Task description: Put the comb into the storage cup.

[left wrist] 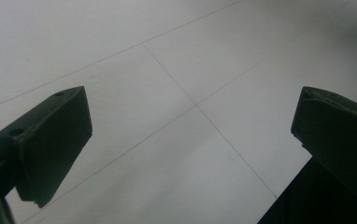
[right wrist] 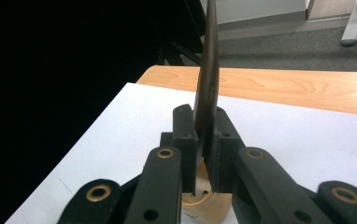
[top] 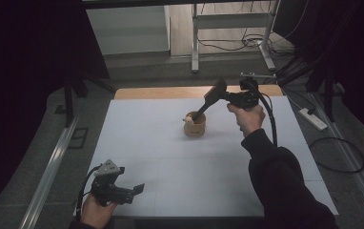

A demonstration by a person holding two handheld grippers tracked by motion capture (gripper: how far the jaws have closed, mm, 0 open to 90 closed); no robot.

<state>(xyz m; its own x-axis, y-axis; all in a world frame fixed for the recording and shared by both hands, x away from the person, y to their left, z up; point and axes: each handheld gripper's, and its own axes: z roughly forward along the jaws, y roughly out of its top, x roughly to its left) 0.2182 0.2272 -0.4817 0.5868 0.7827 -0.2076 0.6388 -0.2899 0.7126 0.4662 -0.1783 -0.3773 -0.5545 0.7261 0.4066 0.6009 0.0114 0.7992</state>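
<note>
A small round wooden cup [top: 195,128] stands on the white table top [top: 170,143], a little behind its middle. A dark flat utensil [top: 209,99] leans out of the cup, its broad end up and to the right. My right gripper [top: 223,97] is shut on its upper part. In the right gripper view the utensil [right wrist: 208,70] shows edge-on, clamped in the right gripper [right wrist: 203,140], with the cup [right wrist: 209,205] just below. My left gripper [top: 138,188] hovers low near the front left corner, open, holding nothing. The left gripper [left wrist: 193,116] has its jaws wide apart.
A pale small thing [top: 188,119] sits at the cup's left rim. A wooden strip [top: 161,92] borders the table's far edge. On the floor lie a power strip [top: 313,119] and cables [top: 342,152]. Metal frame legs [top: 195,47] stand behind, and dark curtains hang on both sides.
</note>
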